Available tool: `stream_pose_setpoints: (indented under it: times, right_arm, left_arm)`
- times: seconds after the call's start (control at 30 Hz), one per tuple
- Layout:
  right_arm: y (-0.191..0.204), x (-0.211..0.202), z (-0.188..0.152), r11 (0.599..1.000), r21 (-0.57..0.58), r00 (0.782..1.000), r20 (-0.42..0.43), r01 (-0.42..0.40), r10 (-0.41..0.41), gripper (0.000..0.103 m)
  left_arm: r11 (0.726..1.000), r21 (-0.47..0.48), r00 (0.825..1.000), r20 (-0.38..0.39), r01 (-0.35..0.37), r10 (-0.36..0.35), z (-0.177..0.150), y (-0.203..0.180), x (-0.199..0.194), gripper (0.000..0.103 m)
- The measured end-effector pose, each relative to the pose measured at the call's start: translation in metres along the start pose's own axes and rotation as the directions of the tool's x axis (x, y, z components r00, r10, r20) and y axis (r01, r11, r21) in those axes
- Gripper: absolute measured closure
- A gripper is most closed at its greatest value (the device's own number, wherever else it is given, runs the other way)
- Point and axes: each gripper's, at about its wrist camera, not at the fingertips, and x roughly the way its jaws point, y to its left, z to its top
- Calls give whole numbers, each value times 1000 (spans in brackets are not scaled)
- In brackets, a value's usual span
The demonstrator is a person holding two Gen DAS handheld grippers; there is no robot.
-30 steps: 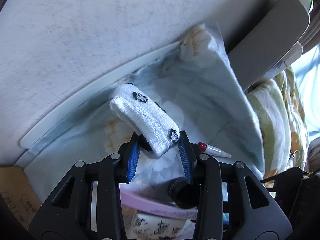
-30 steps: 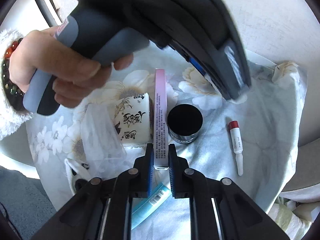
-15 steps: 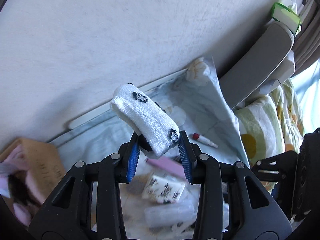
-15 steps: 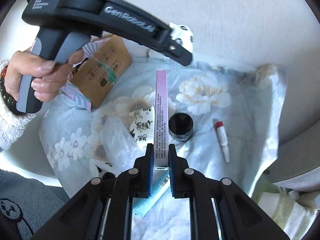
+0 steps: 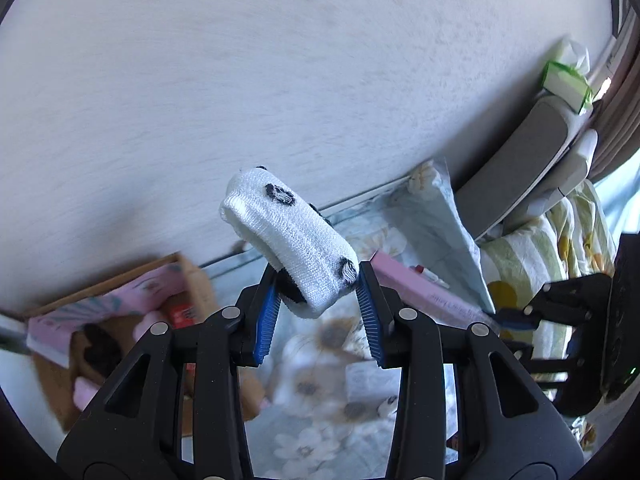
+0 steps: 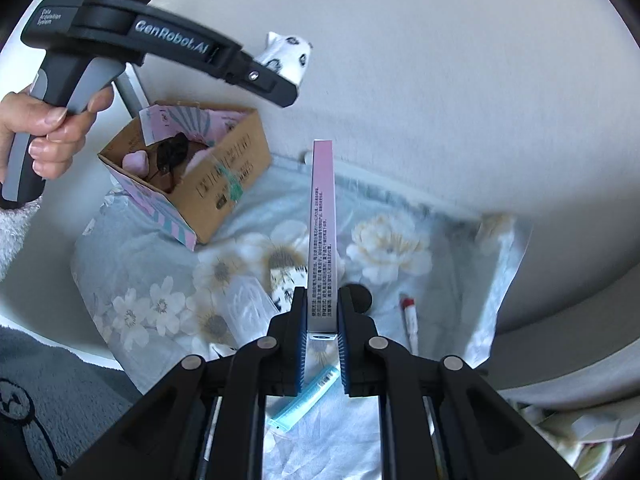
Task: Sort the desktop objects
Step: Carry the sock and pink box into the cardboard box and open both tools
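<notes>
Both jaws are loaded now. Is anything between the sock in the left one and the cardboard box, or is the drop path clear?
Nothing visible blocks it. The sock hangs in the air in the left gripper, above and beyond the box. The box top is open, though it already holds a few items. The pink carton in the right gripper stands off to the side.

The rolled sock (image 5: 294,240) is ribbed white knit. The long pink box (image 6: 322,236) is smooth printed card with a slight sheen; the open carton (image 6: 224,184) is matt brown cardboard. The floral cloth (image 6: 400,248) looks soft (lightly creased), the wall (image 5: 280,80) grainy.
</notes>
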Motion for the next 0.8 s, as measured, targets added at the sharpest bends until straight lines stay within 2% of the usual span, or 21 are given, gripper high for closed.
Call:
stream_pose_setpoints:
  times: [0.2, 0.43, 0.57, 0.7, 0.8]
  right_arm:
    - [22, -11, 30, 998, -64, 1000, 20, 8, -6, 90]
    - [59, -14, 76, 981, -190, 999, 34, -25, 32, 90]
    - [87, -9, 97, 960, -277, 998, 31, -42, 53, 90]
    - [111, 2, 118, 943, -326, 996, 32, -71, 86, 90]
    - [131, 16, 134, 924, -366, 992, 14, -108, 122, 90]
  left_arm:
    - [997, -48, 998, 24, -56, 57, -22, 48, -40, 69]
    - [983, -145, 991, 54, -116, 125, -49, 106, -72, 69]
    - [964, -219, 983, 65, -153, 171, -66, 136, -82, 69]
    - [930, -325, 978, 51, -174, 201, -83, 169, -87, 69]
    - [912, -354, 970, 41, -209, 238, -94, 186, -91, 69]
